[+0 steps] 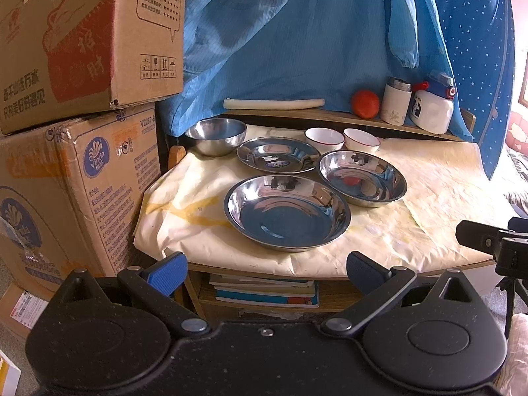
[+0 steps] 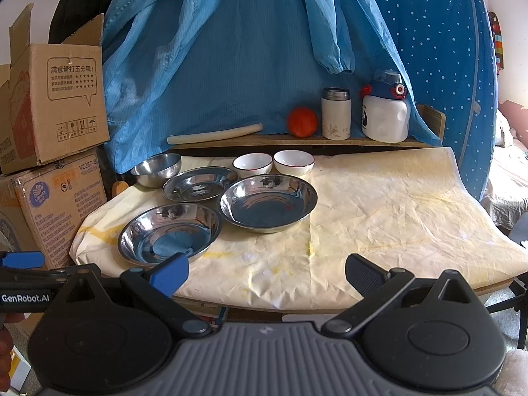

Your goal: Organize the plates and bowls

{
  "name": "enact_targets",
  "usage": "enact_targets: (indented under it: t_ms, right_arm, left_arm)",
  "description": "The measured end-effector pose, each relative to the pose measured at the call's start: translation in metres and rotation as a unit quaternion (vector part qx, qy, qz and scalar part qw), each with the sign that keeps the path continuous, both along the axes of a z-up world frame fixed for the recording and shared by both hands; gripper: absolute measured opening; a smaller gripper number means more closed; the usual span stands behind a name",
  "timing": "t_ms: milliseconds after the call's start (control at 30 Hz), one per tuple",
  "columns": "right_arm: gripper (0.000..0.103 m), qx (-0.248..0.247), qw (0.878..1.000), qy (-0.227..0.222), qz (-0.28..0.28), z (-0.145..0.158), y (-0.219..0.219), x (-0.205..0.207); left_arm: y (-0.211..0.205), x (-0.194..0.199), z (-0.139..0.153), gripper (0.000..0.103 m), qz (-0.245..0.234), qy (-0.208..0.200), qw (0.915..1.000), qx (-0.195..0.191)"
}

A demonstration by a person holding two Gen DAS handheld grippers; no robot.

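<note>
Steel plates (image 1: 287, 213) and bowls (image 1: 216, 135) sit empty toward the table's (image 2: 396, 211) left edge; your left gripper (image 1: 265, 272) and right gripper (image 2: 265, 272) are both spread wide, holding nothing.

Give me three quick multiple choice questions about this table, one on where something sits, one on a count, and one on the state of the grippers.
1. Where is the tomato?
A. in a steel plate
B. on the back shelf beside the white flask
C. on the cardboard boxes

2. How many white bowls are on the table?
A. one
B. two
C. four

3. How are the two grippers?
A. both open and empty
B. both shut on plates
C. one is holding a bowl

Answers: 1 B, it rests on the shelf left of the flask. 2 B, one white bowl sits beside another. 3 A, the left gripper and right gripper have fingers spread with nothing between.
</note>
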State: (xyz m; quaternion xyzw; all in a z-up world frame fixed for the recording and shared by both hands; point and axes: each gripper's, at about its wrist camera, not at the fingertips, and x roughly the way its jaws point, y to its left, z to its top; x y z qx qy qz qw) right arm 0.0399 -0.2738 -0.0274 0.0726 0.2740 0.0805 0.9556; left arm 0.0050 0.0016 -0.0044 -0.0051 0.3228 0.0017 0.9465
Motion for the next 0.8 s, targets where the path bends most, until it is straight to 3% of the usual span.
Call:
enact_targets:
  t_ms: [800]
  right_arm:
    - [0.103,0.0,1.0,0.002,0.0,0.0004,0.0006,0.0008]
  left_arm:
    - [-0.0024,0.0014,-0.0037,0.102,-0.001,0.003,1.0,-0.002]
